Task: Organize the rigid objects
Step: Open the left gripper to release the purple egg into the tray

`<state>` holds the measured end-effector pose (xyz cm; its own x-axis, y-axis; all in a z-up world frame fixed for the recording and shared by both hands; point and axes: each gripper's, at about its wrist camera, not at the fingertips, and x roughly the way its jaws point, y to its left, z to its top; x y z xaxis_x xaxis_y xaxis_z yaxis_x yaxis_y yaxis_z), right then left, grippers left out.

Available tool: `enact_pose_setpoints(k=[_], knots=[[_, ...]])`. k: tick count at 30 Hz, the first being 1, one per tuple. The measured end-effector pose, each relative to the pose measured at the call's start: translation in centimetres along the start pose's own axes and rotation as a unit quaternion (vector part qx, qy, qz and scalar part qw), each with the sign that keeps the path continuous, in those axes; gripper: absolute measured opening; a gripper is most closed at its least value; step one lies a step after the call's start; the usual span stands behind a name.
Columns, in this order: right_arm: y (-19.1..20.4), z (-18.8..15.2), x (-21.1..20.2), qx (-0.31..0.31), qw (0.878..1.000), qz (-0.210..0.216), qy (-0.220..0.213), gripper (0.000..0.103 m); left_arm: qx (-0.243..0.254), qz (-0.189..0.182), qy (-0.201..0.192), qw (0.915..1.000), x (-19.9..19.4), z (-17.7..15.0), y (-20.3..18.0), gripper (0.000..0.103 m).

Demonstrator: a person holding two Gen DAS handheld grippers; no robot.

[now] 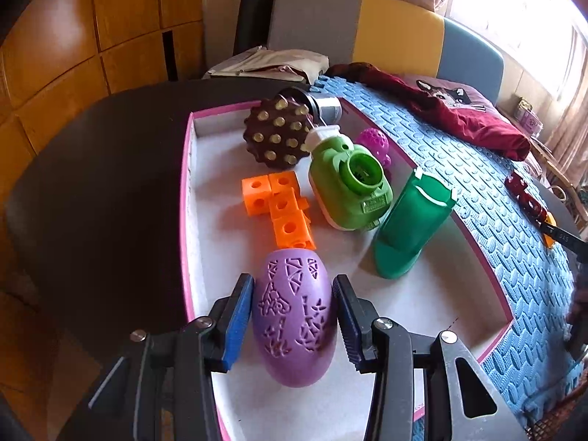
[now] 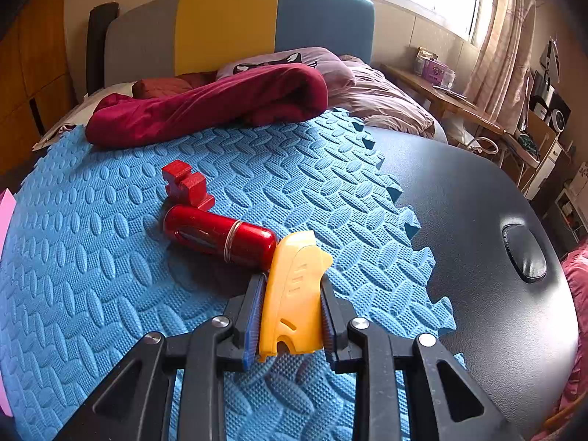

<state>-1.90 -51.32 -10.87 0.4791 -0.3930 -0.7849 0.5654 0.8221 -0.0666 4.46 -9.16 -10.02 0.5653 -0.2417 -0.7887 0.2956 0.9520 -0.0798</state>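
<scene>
While the purple egg (image 1: 294, 316) sits between the pads of the left hand-held gripper (image 1: 294, 318) at the near end of the pink-rimmed tray (image 1: 189, 169), a slip is the main risk. Its shell is smooth and round, and the right pad seems to stand a little apart from it, so the egg can roll against the orange cubes (image 1: 279, 207) or the green cup (image 1: 408, 228) if it is let go carelessly. The left jaws are narrow, only as wide as the egg, and the left pad touches it.

On the blue mat (image 2: 110, 275) the right hand-held gripper (image 2: 290, 312) is closed tightly on a yellow piece (image 2: 290, 294). This piece lies just beside the red capsule (image 2: 220, 237), perhaps touching it, so a careless lift can push the capsule and make it roll.
</scene>
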Motion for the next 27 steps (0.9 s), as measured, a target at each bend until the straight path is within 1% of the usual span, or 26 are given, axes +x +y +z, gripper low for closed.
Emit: enact_pose_setpoints(k=[4, 8, 10, 14, 18, 22, 25, 27], knots=[[0.1, -0.1, -0.1, -0.004, 1.0, -0.003, 0.0, 0.027, -0.005, 0.003, -0.016, 0.9999, -0.9, 0.2, 0.4, 0.054], [0.4, -0.4, -0.5, -0.016, 1.0, -0.008, 0.004, 0.027, -0.005, 0.0, -0.03, 0.9995, -1.9, 0.6, 0.6, 0.056], [0.6, -0.5, -0.7, -0.026, 1.0, -0.011, 0.014, 0.027, -0.006, -0.003, -0.039, 0.9992, -2.4, 0.8, 0.6, 0.057], [0.5, -0.9, -1.2, -0.018, 0.999, 0.0, 0.035, 0.027, -0.006, -0.004, -0.052, 0.9986, -3.4, 1.0, 0.6, 0.057], [1.0, -1.6, -2.1, -0.025, 0.999, -0.007, 0.046, 0.027, -0.009, -0.007, -0.056, 0.9984, -3.9, 1.1, 0.8, 0.058], [1.4, -2.3, -2.9, -0.019, 0.998, 0.019, 0.049, 0.027, -0.015, -0.006, -0.056, 0.9983, -4.2, 1.1, 1.1, 0.058], [2.0, -3.0, -3.4, -0.009, 0.997, 0.057, 0.057, 0.027, -0.017, -0.005, -0.058, 0.9981, -4.3, 1.0, 1.3, 0.058], [2.6, -3.4, -3.9, -0.012, 0.996, 0.072, 0.056, 0.027, -0.017, -0.005, -0.059, 0.9981, -4.4, 1.0, 1.3, 0.058]])
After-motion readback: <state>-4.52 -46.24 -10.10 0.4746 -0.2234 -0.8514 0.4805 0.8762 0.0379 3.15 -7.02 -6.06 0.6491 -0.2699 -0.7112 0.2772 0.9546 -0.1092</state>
